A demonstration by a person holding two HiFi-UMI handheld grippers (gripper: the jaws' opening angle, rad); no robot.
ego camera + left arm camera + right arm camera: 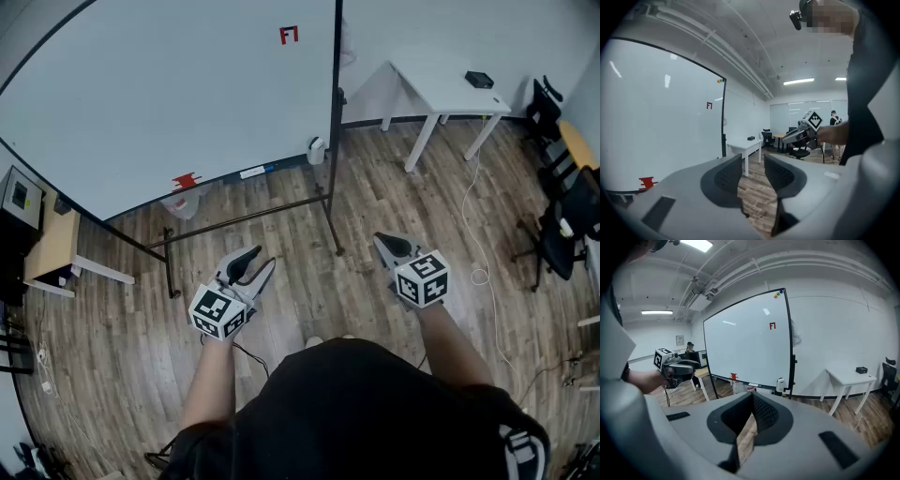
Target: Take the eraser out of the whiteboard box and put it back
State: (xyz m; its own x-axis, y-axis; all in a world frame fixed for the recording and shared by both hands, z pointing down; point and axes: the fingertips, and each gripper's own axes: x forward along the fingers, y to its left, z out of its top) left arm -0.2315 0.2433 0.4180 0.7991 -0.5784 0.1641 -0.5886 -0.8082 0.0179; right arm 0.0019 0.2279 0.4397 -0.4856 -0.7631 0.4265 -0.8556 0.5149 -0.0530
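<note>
Wood-grain plank flooring point(309, 234) in grey-brown runs under everything, its boards laid in staggered strips. At the far left stands a large whiteboard point(169, 94), glossy and flat, held in a thin black metal frame on tubular legs. A small red mark sits high on its face. A red block-shaped piece point(187, 180) rests at its lower edge, with a cloudy translucent container point(183, 202) just beneath.

The whiteboard box point(316, 150), a small white rounded container, sits at the board's lower right corner beside the black upright. Something dark shows at its mouth (too small to say whether that is the eraser), and both grippers are well apart from it.

To the far right, a plain white table point(441, 89) with square legs carries a small black box-like object point(479, 80). Black office chairs point(562, 225) line the right edge, and a pale cable point(480, 277) loops across the floor.

The left gripper point(263, 256) is smooth grey plastic with dark ribbed pads point(726, 176). Its jaws are parted, with only floor showing between them. The right gripper point(380, 240) has its jaws pressed together at the tips, grasping nothing, so that its ribbed pads point(764, 413) form a narrow wedge. Each gripper carries a white cube printed with black square markers.
</note>
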